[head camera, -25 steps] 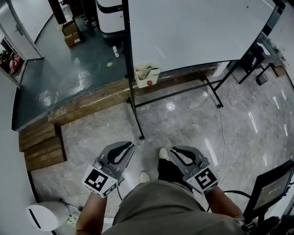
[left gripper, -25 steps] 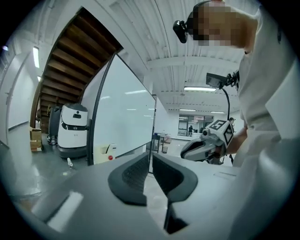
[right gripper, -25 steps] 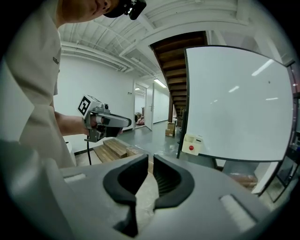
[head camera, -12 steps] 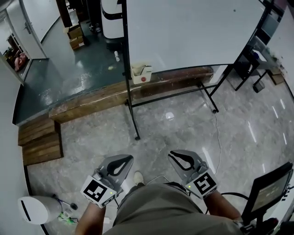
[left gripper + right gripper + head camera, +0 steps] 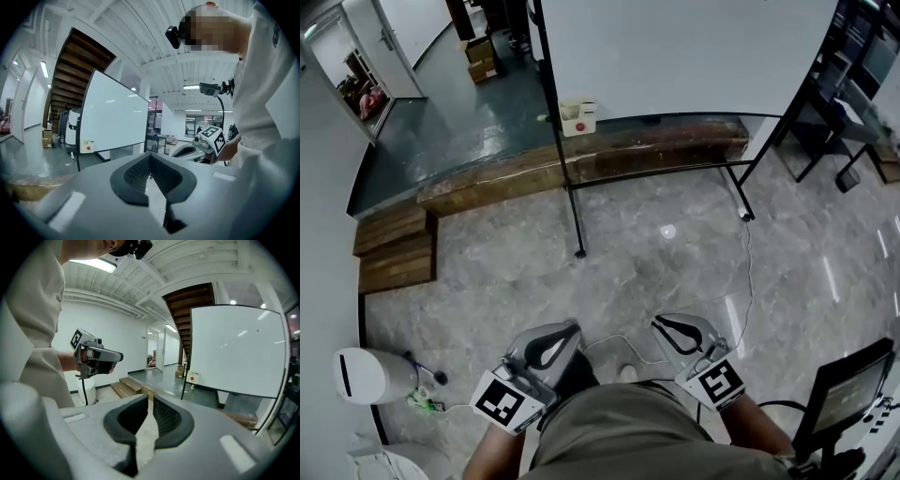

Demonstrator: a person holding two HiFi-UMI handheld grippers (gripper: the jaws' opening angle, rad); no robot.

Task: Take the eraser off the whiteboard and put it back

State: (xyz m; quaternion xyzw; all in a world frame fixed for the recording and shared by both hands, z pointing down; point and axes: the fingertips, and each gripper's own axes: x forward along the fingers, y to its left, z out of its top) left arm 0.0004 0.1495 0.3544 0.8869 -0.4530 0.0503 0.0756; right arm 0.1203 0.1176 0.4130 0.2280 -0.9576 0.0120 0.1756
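— Cream plastic with a red dot: this small block at the lower corner of the whiteboard (image 5: pixel 675 47) is taken to be the eraser (image 5: pixel 577 116). It is seen well ahead of both grippers, a little left of the line of the left gripper (image 5: pixel 150 155) and a little right of that of the right gripper (image 5: pixel 150 398). Nothing is touched.
— Gripper states to be entered?
— Both are noted with jaws brought together at the tips and nothing between them.
— Handling expected?
— A light, stiff shell is presumed. It is probably smooth, so some slip is to be allowed for, but breakage is not feared. How it is fixed (magnet, hook or ledge) cannot be made out at this range.
— Grip site?
— The two opposite side walls, near mid-length, are judged best, with the jaws first opened wider than the block. A straight pull away from the board is advised, so that the block is not twisted.
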